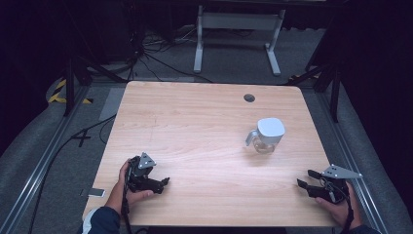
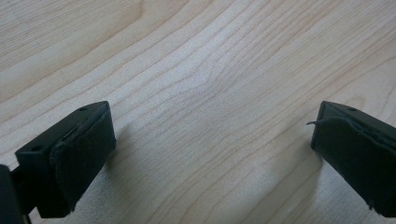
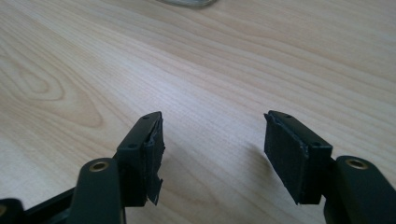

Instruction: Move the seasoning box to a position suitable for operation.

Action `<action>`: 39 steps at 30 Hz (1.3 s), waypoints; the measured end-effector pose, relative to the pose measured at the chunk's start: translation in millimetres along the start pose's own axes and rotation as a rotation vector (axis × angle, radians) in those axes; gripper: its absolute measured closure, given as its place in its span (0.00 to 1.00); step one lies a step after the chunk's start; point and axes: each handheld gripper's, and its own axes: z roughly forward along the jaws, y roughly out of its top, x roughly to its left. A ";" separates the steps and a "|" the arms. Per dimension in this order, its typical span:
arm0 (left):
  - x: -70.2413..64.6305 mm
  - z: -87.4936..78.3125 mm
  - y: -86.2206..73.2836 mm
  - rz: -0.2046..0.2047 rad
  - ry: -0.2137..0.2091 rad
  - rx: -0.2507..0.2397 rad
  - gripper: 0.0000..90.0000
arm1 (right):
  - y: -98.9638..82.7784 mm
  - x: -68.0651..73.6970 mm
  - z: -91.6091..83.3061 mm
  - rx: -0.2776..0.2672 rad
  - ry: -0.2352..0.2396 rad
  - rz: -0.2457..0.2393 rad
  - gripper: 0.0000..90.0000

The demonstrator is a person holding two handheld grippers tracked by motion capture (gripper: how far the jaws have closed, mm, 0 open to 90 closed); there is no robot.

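A clear glass jug with a white lid (image 1: 267,134) stands upright on the right half of the wooden table (image 1: 195,126). Its base edge peeks in at the top of the right gripper view as the jug (image 3: 187,2). My left gripper (image 1: 163,183) rests low over the table's front left, held in a hand, pointing right. In its own view the left gripper (image 2: 210,135) is open, bare wood between the pads. My right gripper (image 1: 306,178) lies near the front right corner, pointing left, well short of the jug. The right gripper (image 3: 212,140) is open with nothing in it.
A dark round grommet hole (image 1: 249,98) sits near the table's far edge. Beyond the table stands a white metal frame (image 1: 237,29), with cables on the grey floor. A small flat device (image 1: 93,192) lies on the floor at the front left.
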 end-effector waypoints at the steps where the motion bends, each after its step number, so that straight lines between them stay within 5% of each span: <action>1: -0.1 -0.1 0.0 -0.002 0.000 0.001 0.00 | 2.3 -1.2 -0.1 -0.006 -0.001 0.001 0.42; 5: 0.4 0.1 0.1 0.006 0.004 -0.003 0.00 | 16.7 -2.5 -4.9 -0.062 0.011 0.014 0.44; 9: 0.2 0.1 0.1 0.002 0.003 -0.003 0.00 | 36.9 13.3 -4.3 -0.102 0.045 -0.039 0.45; 19: 0.4 0.1 0.1 0.005 0.004 -0.002 0.00 | 69.9 43.6 18.6 -0.088 0.087 -0.137 0.49; 28: 0.2 0.0 0.2 0.006 0.004 -0.003 0.00 | 98.7 57.1 32.4 -0.143 0.132 -0.123 0.54; 39: 0.3 -0.3 0.3 0.007 0.002 0.000 0.00 | 125.8 86.5 77.1 -0.157 0.085 -0.118 0.59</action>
